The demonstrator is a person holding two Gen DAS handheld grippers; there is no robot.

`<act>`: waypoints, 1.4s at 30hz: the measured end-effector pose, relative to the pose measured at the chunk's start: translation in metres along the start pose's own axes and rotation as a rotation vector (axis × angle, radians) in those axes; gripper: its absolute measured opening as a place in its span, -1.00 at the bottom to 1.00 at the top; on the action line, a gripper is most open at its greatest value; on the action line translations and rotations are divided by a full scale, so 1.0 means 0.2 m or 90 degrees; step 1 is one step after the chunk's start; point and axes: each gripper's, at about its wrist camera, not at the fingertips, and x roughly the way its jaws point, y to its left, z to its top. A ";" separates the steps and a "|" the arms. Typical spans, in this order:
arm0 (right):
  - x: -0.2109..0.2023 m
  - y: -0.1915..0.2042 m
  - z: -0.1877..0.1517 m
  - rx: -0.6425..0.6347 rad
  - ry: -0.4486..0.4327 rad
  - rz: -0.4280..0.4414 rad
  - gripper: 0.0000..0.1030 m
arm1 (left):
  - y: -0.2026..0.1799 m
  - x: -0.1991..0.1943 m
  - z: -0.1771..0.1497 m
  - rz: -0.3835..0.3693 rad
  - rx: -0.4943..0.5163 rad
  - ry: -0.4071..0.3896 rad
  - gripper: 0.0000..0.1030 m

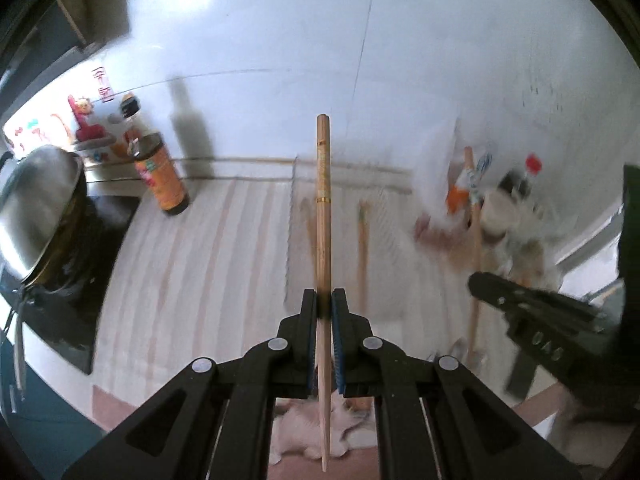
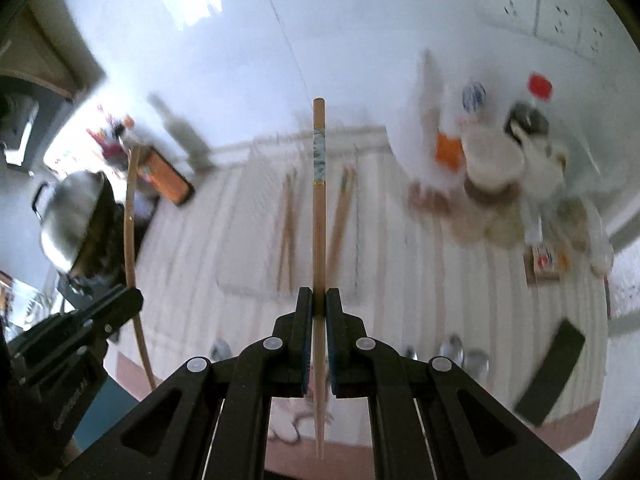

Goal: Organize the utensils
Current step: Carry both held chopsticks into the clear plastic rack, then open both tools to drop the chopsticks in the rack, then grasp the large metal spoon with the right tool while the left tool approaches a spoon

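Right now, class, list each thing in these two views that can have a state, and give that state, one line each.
left gripper: shut on a chopstick.
gold-banded chopstick: held, pointing forward.
right gripper: shut on a chopstick.
blue-patterned chopstick: held, pointing forward.
loose chopsticks: lying flat on the striped mat.
sauce bottle: standing, cap on.
steel pot lid: tilted on its pot.

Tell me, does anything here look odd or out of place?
Nothing looks spilled or broken. The left gripper and right gripper each pinch one chopstick, while more chopsticks lie on the striped mat. The blur hides finer detail.
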 end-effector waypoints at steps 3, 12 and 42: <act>0.08 0.00 0.18 0.011 0.007 0.014 -0.87 | 0.03 0.10 0.19 -0.038 -0.024 0.029 -0.91; 0.57 -0.03 0.50 0.045 0.086 0.006 -0.87 | 0.11 0.68 0.47 -0.073 -0.068 0.178 -0.91; 0.57 -0.05 0.26 -0.031 0.027 -0.195 0.81 | 0.16 0.54 0.23 0.181 0.028 0.016 1.00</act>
